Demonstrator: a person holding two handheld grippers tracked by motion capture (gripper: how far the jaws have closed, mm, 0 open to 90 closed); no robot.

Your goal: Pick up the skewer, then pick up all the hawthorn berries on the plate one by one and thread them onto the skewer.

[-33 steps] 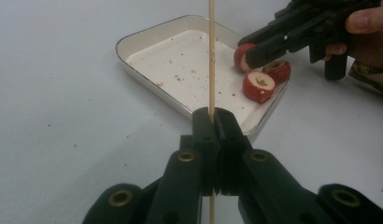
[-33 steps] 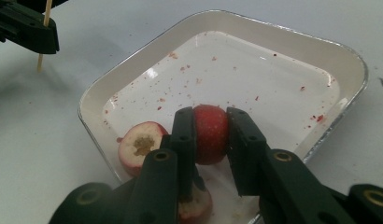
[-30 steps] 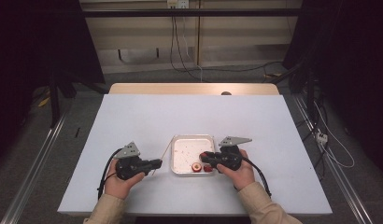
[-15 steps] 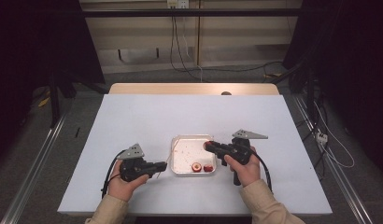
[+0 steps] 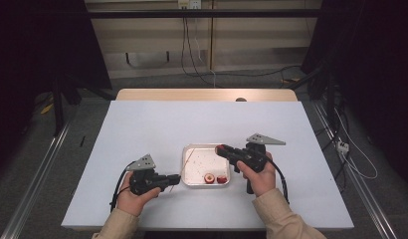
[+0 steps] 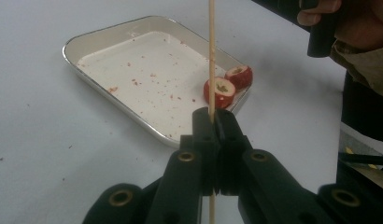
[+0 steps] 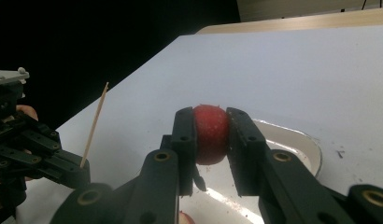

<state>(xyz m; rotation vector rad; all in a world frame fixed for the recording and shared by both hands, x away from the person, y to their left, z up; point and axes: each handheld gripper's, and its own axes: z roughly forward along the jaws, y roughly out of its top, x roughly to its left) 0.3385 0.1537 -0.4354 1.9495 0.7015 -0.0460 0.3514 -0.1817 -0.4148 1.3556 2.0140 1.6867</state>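
White table, metal tray

My left claw sits just left of the tray, its skewer reaching over the rim. My right claw hovers over the tray's far right corner, fruit between its jaws. Two fruit pieces lie in the near right corner, between both claws.

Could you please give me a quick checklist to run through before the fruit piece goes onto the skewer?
1. Right gripper shut on the red fruit piece: ok.
2. Left gripper shut on the wooden skewer: ok.
3. Skewer tip free, nothing threaded on it: ok.
4. Fruit piece lined up with the skewer tip: not ok, they are apart.
5. Two cut pieces lying in the white tray: ok.
6. Skewer unbroken below the jaws: cannot tell.
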